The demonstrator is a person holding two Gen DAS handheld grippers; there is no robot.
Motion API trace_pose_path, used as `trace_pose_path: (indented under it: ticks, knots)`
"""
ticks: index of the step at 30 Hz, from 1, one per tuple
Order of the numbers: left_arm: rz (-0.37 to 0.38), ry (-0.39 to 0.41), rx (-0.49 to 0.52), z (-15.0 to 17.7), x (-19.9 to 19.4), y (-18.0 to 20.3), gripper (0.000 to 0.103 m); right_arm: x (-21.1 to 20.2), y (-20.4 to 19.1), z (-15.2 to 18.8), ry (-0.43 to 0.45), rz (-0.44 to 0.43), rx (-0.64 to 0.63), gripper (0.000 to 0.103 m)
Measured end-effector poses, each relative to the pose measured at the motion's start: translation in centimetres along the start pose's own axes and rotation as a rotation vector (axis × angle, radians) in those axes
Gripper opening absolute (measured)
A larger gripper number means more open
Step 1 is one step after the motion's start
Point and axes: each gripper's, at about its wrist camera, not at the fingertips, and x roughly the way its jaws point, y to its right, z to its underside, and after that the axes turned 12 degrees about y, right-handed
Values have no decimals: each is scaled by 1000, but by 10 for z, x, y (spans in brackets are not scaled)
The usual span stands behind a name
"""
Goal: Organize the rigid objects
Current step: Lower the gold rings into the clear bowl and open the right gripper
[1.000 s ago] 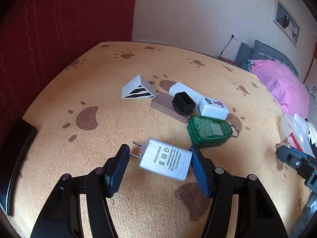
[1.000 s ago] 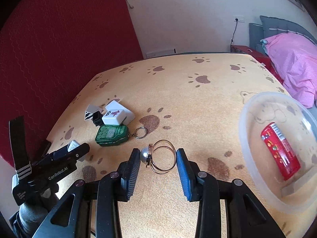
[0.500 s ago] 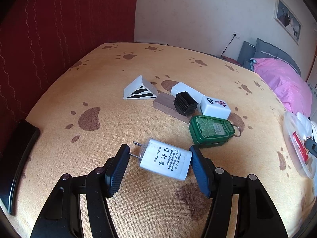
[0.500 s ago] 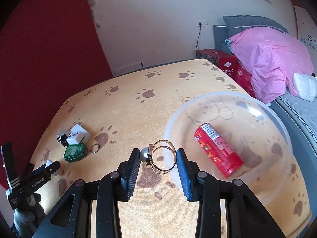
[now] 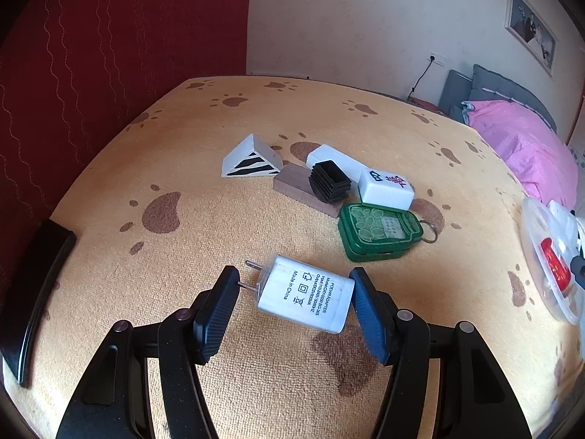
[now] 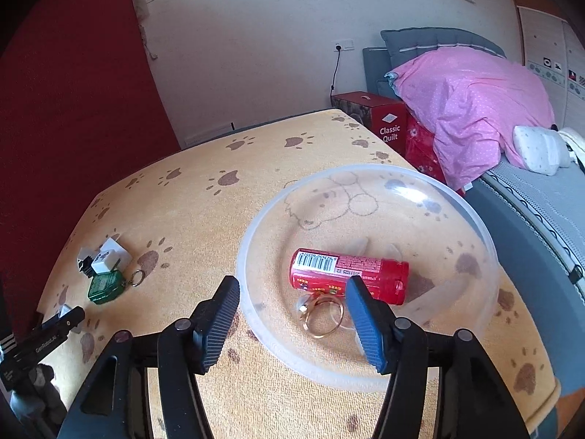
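1. Your right gripper (image 6: 292,314) has its jaws opening above the clear bowl (image 6: 486,241); the gold ring (image 6: 323,315) lies loose inside beside the red tube (image 6: 349,273).
2. Your left gripper (image 5: 294,311) clamps the white adapter (image 5: 305,298).
3. The bowl sits near the table's right edge (image 6: 526,398); bare cloth lies leftward.
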Motion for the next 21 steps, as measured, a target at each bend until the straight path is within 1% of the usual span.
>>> trace_pose_path:
  ticks: [10,15,21]
  knots:
    - [64,29,78,-9,-14,40,63,-7,28,1,16,36,36,65]
    - [123,28,113,-12,-19,68,63,-9,42,3,19,51,58,69]
    - [195,25,180,-13,-23,109,63,-10,51,5,30,62,58,70]
